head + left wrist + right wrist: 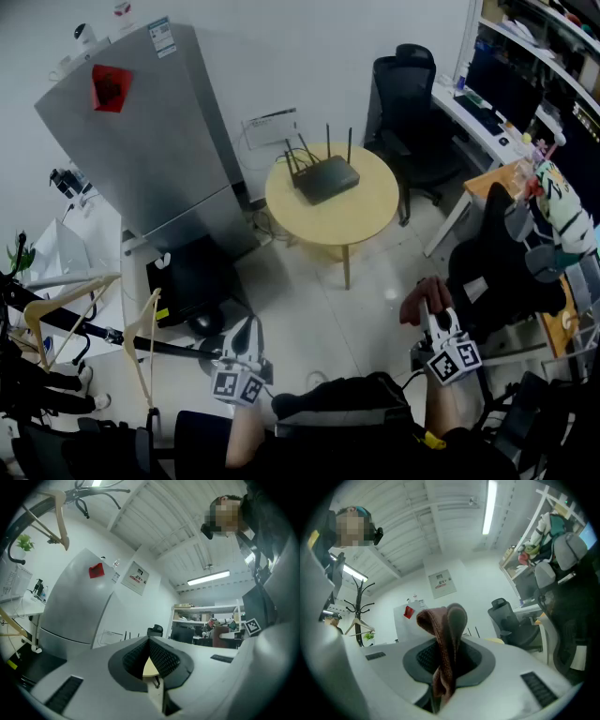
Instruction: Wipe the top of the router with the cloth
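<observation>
The router [323,178] lies on the round table [366,217], well ahead of the right gripper [441,339] and a little to its left. This gripper is closed on the brown cloth [443,644], which hangs folded between its jaws. The left gripper [150,643] has its jaws together, with nothing in them. I judge that wiping has not begun and the approach comes next. The floor ahead of both grippers is open. The router's antennas [328,141] stand at its far edge, so strokes should stop before them.
</observation>
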A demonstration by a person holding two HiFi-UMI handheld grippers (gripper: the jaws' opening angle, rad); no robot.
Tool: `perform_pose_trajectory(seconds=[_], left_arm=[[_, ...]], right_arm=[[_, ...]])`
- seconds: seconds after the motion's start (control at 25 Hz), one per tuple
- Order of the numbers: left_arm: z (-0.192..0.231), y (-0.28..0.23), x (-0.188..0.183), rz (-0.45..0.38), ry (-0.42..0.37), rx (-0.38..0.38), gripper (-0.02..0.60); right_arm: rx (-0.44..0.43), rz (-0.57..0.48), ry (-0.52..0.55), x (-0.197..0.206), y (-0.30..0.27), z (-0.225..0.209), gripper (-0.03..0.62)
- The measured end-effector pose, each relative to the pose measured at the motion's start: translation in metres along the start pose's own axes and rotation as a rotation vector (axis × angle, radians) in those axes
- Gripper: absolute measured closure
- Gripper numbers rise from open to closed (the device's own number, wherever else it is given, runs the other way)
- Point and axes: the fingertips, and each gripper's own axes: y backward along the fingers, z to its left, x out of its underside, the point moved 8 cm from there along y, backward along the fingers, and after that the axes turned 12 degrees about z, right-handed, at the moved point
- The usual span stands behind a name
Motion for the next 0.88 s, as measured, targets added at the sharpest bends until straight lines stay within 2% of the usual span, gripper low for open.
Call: perform_pose_trajectory(seconds=[0.2, 0.44, 0.6, 0.88], left_arm=[[0.029, 0.000, -0.003, 0.027, -0.013, -0.014, 0.584], [0.030, -0.023, -0.014, 0.024, -0.023, -0.030, 0.584], [0.011, -0.055, -0.024, 0.003, -0.058, -0.068, 0.584], [-0.023, -0.118, -0.042, -0.044, -0.094, -0.143, 0.584]], right_arm=[[-0.028, 0.014, 0.040, 0.001, -0.028, 0.018, 0.534], [-0.093, 0.037, 0.088, -0.011, -0.072, 0.003, 0.534], [-0.168, 0.029, 0.137, -0.028, -0.105, -0.022, 0.534], [-0.244, 0.036, 0.152, -0.064, -0.157, -0.099, 0.534]])
